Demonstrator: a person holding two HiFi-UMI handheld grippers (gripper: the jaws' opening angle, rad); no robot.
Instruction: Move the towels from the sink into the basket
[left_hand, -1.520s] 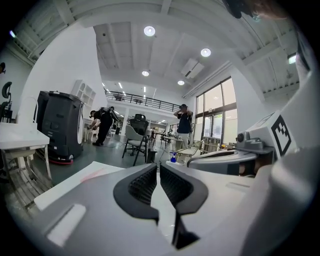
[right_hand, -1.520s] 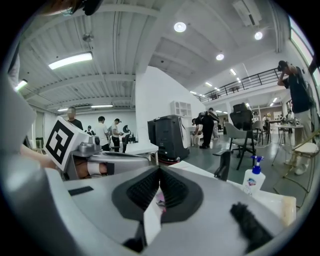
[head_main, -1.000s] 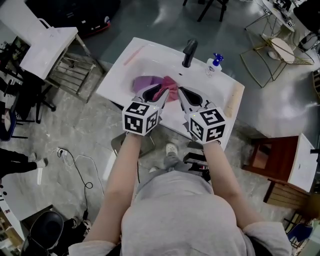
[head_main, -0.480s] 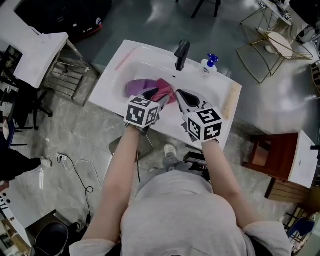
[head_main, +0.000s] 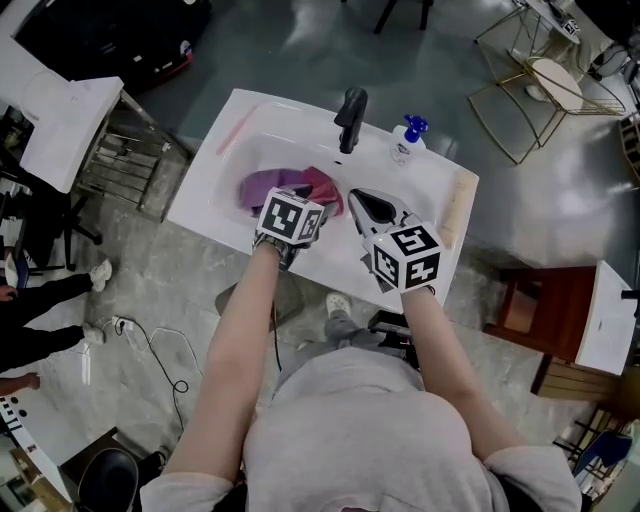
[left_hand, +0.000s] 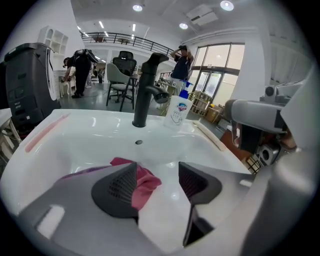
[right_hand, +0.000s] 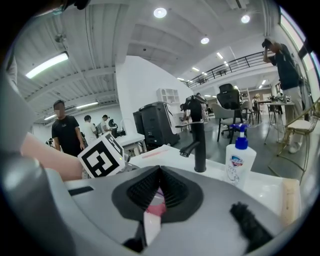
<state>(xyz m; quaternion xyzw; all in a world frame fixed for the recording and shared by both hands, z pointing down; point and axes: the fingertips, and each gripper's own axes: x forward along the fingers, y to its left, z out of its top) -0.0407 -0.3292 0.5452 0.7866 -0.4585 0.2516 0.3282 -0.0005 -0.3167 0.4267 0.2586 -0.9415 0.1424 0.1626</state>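
1. Since 1 s ago, the left gripper (left_hand: 157, 172) had dropped from the front rim down into the white ceramic sink (head_main: 200, 190), w/ its marker cube now over the basin. The right gripper (right_hand: 160, 177) had only shifted a little at the front right.
2. The left jaws had just been opening and stood spread. A fold of the crumpled pink cloth towel (left_hand: 145, 182) lay against the left pad and poked into the gap. The pads weren't pressing on it, so no grip yet.
3. The right jaws were pressed together. A sliver of pink showed in the slot under the pads, prob. towel seen beyond, and nothing looked held.
4. Both towels were in the basin. The pink one lay mid-basin below the black single-lever faucet (head_main: 350, 112), and the purple cloth towel (head_main: 258, 185) lay touching it on the left. No basket could be made out for sure in any view.
5. Risks, as judgement:
   - Closing on just that thin edge would prob. let the pink towel slip out on the lift, esp. if wet.
   - The towels overlapped, so pulling one could drag the other over the rim onto the floor.
   - A high or far swing could clip the faucet or knock the white soap bottle w/ blue pump (head_main: 403, 145) standing beside it.
   - Pushing down too far would jam the jaw tips on the basin bottom.
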